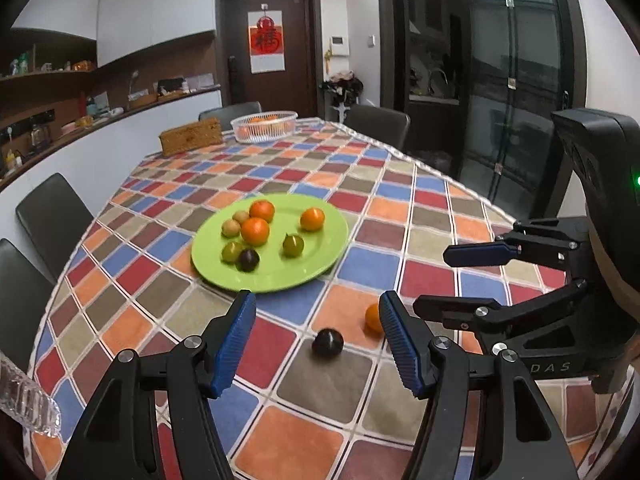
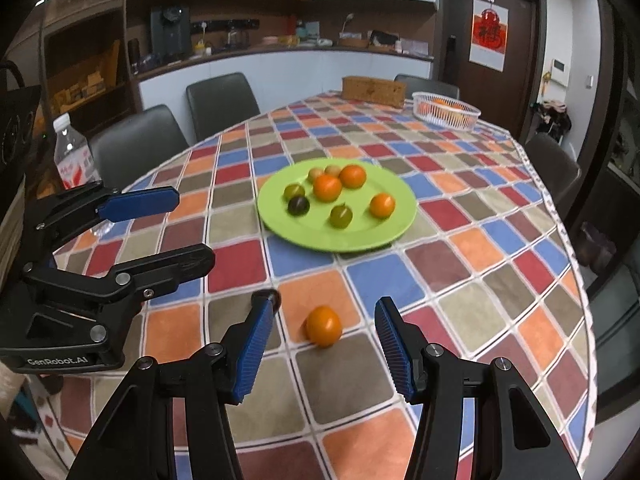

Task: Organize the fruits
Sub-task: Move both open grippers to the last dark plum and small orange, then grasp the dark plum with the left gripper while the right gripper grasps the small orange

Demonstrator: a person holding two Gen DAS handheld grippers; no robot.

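Dark plum between parted left jaws, orange beside

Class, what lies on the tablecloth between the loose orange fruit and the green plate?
Nothing; in the right wrist view, bare checked tablecloth separates the orange fruit from the green plate.

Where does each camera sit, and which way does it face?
Left wrist: on the left tool, looking down the table at a dark fruit; the right tool shows at right.
Right wrist: on the right tool, facing an orange fruit; the left tool shows at left.
Shared: both tools open and empty, green plate, white basket, checked tablecloth.
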